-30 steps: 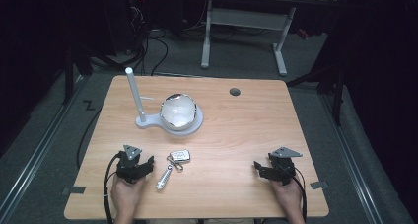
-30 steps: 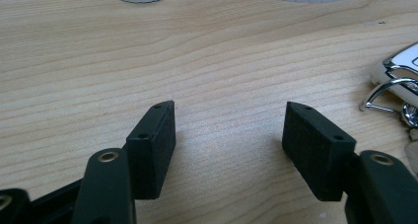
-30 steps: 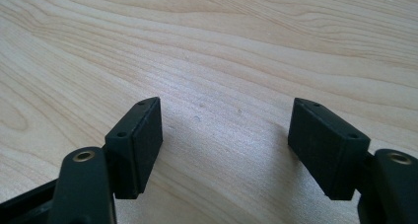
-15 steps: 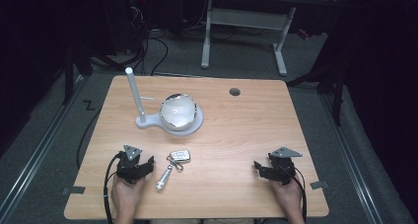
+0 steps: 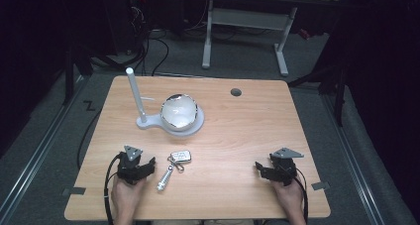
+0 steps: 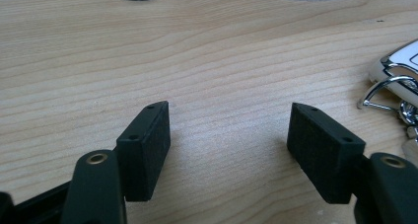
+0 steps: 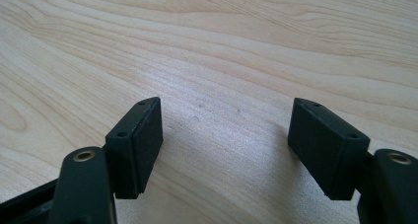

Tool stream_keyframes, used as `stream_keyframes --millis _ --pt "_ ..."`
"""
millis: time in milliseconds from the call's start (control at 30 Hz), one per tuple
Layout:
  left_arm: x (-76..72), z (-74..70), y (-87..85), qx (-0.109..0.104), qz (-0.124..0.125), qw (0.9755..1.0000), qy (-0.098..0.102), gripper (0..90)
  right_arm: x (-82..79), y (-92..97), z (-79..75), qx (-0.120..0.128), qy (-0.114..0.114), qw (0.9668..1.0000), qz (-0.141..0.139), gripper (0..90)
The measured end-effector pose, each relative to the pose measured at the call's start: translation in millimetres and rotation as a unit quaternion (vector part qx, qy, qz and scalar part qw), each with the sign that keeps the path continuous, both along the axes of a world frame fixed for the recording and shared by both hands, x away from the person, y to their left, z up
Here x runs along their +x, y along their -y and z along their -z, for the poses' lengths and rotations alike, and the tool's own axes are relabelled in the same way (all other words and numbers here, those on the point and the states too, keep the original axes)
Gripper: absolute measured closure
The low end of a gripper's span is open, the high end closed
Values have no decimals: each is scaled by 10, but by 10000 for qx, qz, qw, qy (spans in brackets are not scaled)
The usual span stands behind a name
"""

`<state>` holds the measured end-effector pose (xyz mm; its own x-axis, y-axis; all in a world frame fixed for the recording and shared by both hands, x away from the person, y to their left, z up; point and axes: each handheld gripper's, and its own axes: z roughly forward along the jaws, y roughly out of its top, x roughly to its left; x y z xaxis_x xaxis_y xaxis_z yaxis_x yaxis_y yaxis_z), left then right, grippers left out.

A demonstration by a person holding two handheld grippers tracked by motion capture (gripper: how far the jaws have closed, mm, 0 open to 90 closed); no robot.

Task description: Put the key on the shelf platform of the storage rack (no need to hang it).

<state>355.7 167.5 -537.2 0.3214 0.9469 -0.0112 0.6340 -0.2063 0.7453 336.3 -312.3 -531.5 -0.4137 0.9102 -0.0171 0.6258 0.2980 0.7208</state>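
A white car key fob [image 5: 181, 156] lies on the wooden table [image 5: 237, 136], with a ring and a metal key [image 5: 166, 178] trailing toward me. My left gripper [image 5: 148, 164] rests just left of the key, held by a hand. Its jaws have just been opening and stand wide apart over bare wood [image 6: 229, 135], with nothing between them. The fob [image 6: 401, 66] shows at the right edge of the left gripper view. My right gripper [image 5: 258, 166] rests near the table's front right, open [image 7: 226, 130] over bare wood.
A white stand [image 5: 148, 122] with an upright post [image 5: 133, 91] and a shiny bowl [image 5: 179, 111] sits at the back left. A round cable hole [image 5: 236, 92] is near the far edge. Desk legs and cables lie on the floor beyond.
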Motion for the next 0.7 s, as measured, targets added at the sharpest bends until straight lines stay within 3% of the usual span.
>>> stream_keyframes --millis 700 --pt "-6 -6 6 -4 134 9999 -60 282 -1 -1 0 10 -6 10000 -14 294"
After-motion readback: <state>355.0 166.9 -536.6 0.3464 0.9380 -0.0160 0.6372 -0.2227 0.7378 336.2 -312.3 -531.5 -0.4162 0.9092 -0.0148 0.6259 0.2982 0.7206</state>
